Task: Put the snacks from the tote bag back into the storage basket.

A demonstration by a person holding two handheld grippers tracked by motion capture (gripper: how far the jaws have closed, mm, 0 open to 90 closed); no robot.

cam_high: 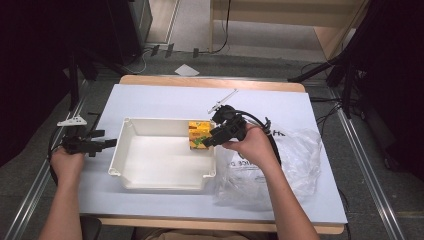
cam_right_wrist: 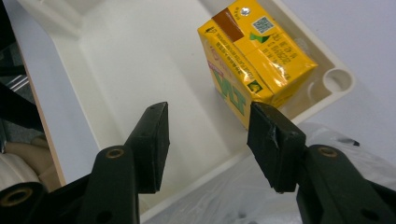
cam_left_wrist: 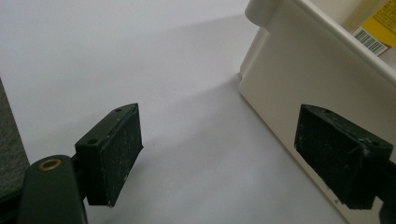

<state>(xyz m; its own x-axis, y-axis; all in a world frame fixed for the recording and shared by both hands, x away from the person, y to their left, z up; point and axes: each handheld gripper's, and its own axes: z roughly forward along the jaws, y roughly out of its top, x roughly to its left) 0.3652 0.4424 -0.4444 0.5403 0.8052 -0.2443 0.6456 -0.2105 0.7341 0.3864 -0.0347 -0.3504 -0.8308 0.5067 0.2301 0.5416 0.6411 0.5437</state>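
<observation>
Risk lies with the yellow cardboard drink carton (cam_right_wrist: pixel 254 65) standing in the shallow white plastic tray's (cam_high: pixel 131 176) far right corner: the right gripper (cam_right_wrist: pixel 208 144), jaws spread and empty just beside it, could topple it, while the left gripper (cam_left_wrist: pixel 219 154) waits spread outside the tray.

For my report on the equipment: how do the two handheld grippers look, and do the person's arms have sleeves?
Both the left gripper and the right gripper are black, with two flat rectangular jaws, brass-coloured rivets and a trailing black cable. A grey three-cornered plate tops each. The forearms are bare, no sleeves.
</observation>
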